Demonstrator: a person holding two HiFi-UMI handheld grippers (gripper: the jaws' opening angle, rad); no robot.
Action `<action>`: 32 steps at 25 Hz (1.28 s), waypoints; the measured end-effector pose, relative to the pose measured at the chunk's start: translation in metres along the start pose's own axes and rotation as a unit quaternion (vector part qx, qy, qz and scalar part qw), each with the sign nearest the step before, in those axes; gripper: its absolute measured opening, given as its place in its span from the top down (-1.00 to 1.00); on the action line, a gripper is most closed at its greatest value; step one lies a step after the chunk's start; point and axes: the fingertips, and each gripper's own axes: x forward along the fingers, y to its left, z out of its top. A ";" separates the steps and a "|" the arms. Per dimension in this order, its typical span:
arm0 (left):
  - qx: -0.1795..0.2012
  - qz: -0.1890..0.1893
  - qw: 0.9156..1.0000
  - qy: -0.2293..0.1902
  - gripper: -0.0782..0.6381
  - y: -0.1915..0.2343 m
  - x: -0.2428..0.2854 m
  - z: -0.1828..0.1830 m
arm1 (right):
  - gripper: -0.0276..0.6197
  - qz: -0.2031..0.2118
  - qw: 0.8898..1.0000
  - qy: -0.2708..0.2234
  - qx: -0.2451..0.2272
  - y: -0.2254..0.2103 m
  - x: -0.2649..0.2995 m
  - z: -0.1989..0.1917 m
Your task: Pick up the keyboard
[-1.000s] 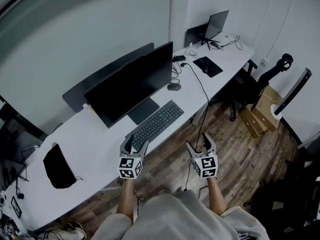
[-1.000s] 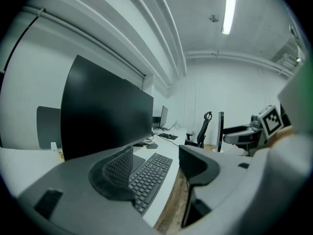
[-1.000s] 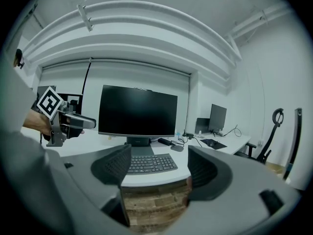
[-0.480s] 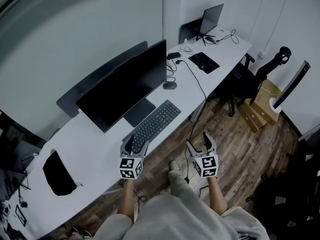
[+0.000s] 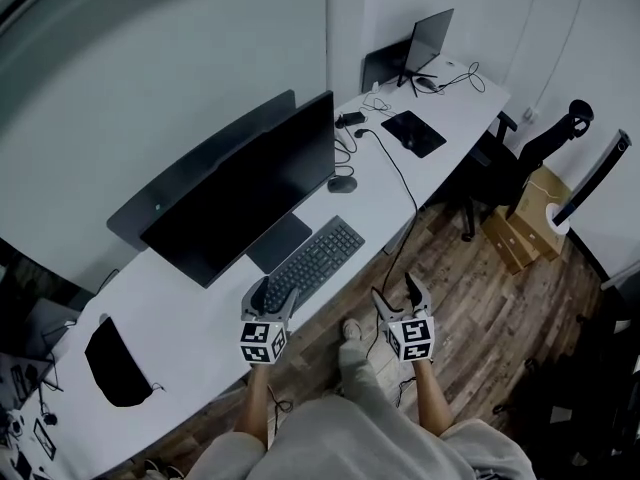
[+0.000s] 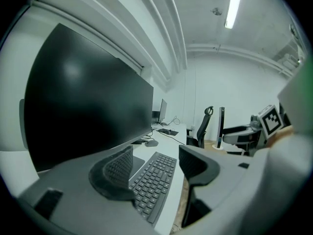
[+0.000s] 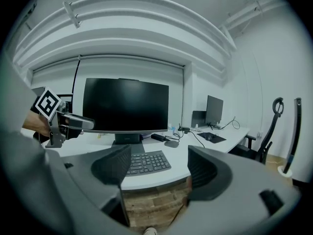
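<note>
The keyboard point(image 5: 312, 264) lies on the white desk point(image 5: 190, 308), just in front of the black monitor point(image 5: 240, 193). The left gripper point(image 5: 272, 290) hovers near its closest end, jaws wide apart and empty; the right gripper point(image 5: 396, 288) hangs over the wooden floor point(image 5: 470, 298), gaping too, holding nothing

Keyboard point(image 5: 312, 265) lying on the desk point(image 5: 190, 308) before the monitor point(image 5: 245, 193), mouse point(image 5: 342, 183) sitting beyond its right end, your left gripper point(image 5: 272, 293) hovering by its left end, your right gripper point(image 5: 396, 290) hovering off the desk.
</note>
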 end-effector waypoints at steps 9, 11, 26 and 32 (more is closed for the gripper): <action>-0.005 0.013 1.000 0.008 -0.03 0.018 0.081 0.022 | -0.15 0.014 1.000 0.004 0.001 -0.053 0.075 0.018; -0.006 0.017 1.000 0.012 -0.03 0.022 0.101 0.027 | -0.15 0.019 1.000 0.005 -0.001 -0.066 0.095 0.025; -0.016 0.034 0.998 0.040 -0.03 0.030 0.218 0.043 | -0.15 0.057 0.998 0.019 -0.002 -0.147 0.206 0.043; -0.025 0.053 0.997 0.051 -0.03 0.034 0.235 0.038 | -0.14 0.080 0.997 0.023 -0.006 -0.157 0.237 0.044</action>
